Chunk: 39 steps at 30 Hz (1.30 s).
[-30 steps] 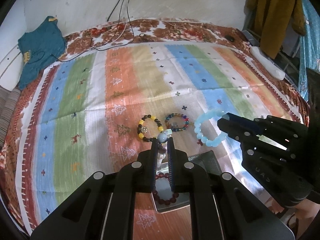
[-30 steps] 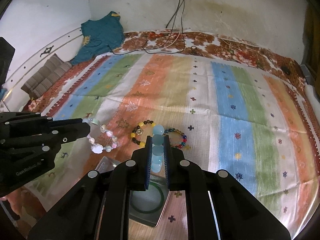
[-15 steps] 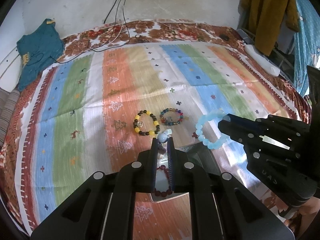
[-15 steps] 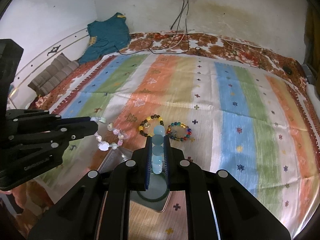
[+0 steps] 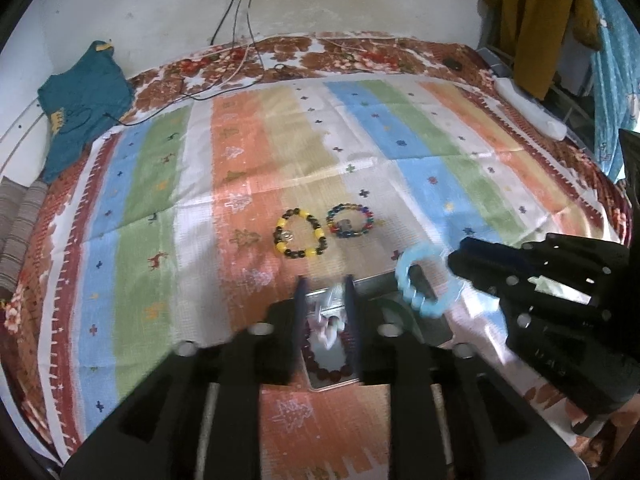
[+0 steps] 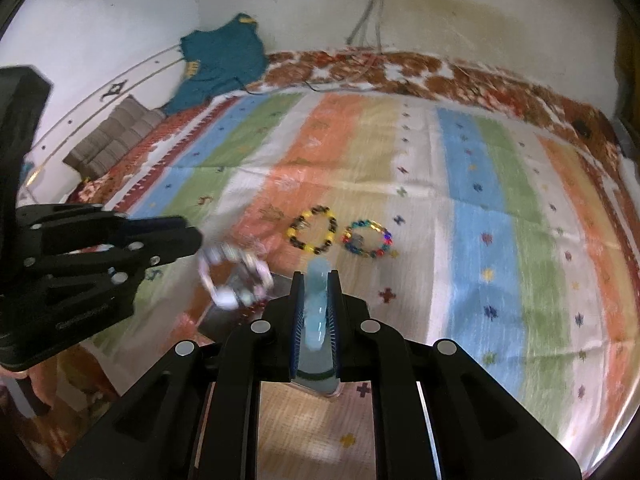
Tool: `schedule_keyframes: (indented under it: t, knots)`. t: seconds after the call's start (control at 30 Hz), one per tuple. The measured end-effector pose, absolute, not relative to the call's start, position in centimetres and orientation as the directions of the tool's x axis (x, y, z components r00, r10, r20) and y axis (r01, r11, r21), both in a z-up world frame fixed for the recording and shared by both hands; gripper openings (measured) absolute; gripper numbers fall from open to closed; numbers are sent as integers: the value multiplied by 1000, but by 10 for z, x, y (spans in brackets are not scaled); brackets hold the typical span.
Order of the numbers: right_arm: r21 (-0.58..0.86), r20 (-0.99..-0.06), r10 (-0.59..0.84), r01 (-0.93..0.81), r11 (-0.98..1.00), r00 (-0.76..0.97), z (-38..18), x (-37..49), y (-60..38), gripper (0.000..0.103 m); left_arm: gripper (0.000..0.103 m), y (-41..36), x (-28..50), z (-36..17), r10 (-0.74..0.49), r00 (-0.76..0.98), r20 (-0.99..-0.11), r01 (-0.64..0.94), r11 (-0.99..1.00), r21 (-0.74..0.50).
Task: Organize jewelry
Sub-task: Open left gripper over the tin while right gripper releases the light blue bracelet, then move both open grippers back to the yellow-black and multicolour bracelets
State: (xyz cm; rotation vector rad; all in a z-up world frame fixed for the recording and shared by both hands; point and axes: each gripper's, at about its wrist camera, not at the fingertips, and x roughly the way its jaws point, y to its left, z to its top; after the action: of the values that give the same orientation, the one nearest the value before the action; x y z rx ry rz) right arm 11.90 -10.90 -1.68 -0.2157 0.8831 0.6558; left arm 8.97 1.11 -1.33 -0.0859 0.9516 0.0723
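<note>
The left claw (image 5: 325, 300) is standing with its fingers parted — a pale pink-and-white bead bracelet (image 5: 329, 320) is sitting blurred between them, and whether the pads are touching it cannot be told; in the right wrist view that same bracelet (image 6: 236, 280) is showing as a loose loop just off the left claw's tips. The right claw (image 6: 316, 300) is pinching a light blue bead bracelet (image 6: 317, 308) between nearly closed fingers, and from the left wrist view the blue ring (image 5: 424, 280) is hanging at the tips of the right claw. Both bracelets are hovering over a shallow metal tray (image 5: 332, 384) lying on the striped bedspread (image 5: 240, 168), with a dark red bead bracelet (image 5: 320, 364) inside it and a green bangle (image 6: 320, 376) partly hidden behind the right claw's fingers. Farther out on the bedspread, a black-and-yellow bead bracelet (image 5: 300, 234) and a multicoloured bead bracelet (image 5: 350, 221) are lying side by side, close but apart
</note>
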Motion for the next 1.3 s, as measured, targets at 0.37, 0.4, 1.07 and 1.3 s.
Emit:
schedule_keyframes:
  t: [0.37, 0.4, 1.07, 1.3]
  knots:
    - [81, -795, 384, -545, 834, 470, -22, 135, -119, 35, 44, 29, 94, -14, 60, 574, -817, -166, 985, -45]
    - [81, -798, 379, -540, 838, 468, -23, 137, -119, 37, 45, 31, 95, -15, 64, 571, -819, -175, 984, -45]
    - [62, -857, 292, -478, 876, 425, -43, 179, -110, 69, 70, 61, 138, -42, 146, 492, -858, -259, 966, 16]
    - [44, -871, 265, -471, 881, 414, -49, 194, -106, 69, 74, 64, 156, -51, 160, 469, -868, -256, 966, 40]
